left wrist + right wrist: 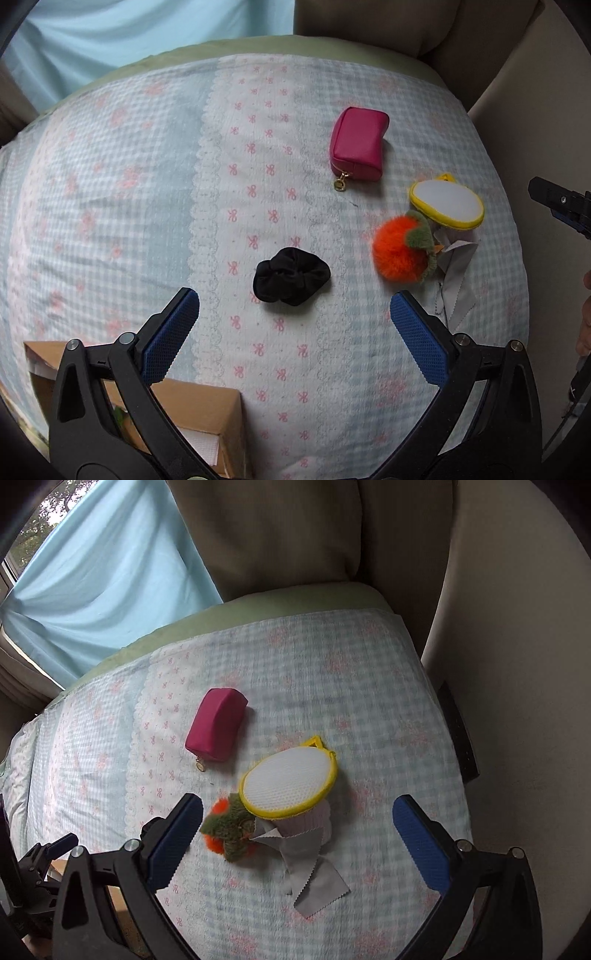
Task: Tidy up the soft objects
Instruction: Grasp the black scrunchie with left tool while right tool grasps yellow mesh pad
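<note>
While both grippers gape wide and hold nothing, the left gripper [294, 325] hovers over the black scrunchie [291, 276] mid-bedspread [147, 184], and the right gripper [297, 829] frames the yellow-rimmed mesh pouch [288, 777] near the bedspread's right edge.

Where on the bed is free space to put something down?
Free: the wide quilt left of the black scrunchie and pink pouch. Crowded: the right side, where mesh bag, orange pompom and grey cloth overlap.

Scrunchie [291, 276]: matt black cloth, gathered. Pom-pom [399, 251]: fluffy orange fur. Pouch [358, 144]: smooth magenta leather-like finish, metal zip pull. Bedspread [147, 206]: crinkled woven cloth. Box [199, 406]: matt brown cardboard. Gripper pads [170, 336]: textured blue rubber.
</note>
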The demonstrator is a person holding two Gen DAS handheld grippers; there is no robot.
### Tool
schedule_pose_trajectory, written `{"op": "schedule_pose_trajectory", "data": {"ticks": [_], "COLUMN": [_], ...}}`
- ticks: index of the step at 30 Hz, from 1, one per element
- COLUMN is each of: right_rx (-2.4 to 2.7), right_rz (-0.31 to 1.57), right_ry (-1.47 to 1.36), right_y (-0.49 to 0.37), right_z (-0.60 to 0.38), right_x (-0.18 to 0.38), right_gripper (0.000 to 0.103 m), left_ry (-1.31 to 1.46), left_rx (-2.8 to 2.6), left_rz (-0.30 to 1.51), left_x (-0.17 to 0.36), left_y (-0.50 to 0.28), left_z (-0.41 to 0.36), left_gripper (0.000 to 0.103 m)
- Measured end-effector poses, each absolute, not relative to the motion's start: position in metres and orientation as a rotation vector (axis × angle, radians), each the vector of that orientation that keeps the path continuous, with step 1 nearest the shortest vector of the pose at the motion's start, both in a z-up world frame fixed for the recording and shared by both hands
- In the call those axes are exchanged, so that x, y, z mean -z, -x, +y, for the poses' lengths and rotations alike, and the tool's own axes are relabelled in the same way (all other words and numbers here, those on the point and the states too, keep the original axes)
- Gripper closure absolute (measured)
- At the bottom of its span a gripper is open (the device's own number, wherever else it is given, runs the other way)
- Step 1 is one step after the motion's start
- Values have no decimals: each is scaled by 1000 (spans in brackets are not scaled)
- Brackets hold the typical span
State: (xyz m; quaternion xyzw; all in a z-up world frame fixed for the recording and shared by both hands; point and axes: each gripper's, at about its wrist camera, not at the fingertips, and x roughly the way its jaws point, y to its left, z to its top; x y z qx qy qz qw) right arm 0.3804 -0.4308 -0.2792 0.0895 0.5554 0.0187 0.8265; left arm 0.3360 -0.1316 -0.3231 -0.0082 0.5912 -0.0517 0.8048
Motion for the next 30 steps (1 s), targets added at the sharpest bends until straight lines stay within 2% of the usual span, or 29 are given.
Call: {"op": "schedule_pose_trajectory", "data": {"ticks": [7,13,15,17,18,23,26,30], "right_rx": [-24,-21,-24,-29,-30,-24,-33,-44], "right_rz": [1252,1281,1287,1291,1291,1265,1245,1227], "right_ry": [-342,-418,-437,-454,-456,-434,-421,-430], "right_y": [-413,-428,-433,-435,-436,-437,-437,-436], "right_z": [-449,-452,-452,-452,-451,-448,-446,-445], "right_x": [354,384,391,395,396,389,384,378], "right_gripper": [18,33,43,52,58,71,79,85], "left_ry": [49,70,82,79,75,72,72,81], "left_rx": [70,64,69,73,74,86,104,128], "left_rz": [1368,1414,1418,1420,1422,1422,1412,1415], "left_x": [401,439,446,453,456,464,464,464], "left_y": [-364,-376,-378,-379,-380,-384,-385,-390], "left_z": [-134,-135,-136,-139,-140,-145,-148,-151], "left_gripper": [5,6,15,30,32,64,74,76]}}
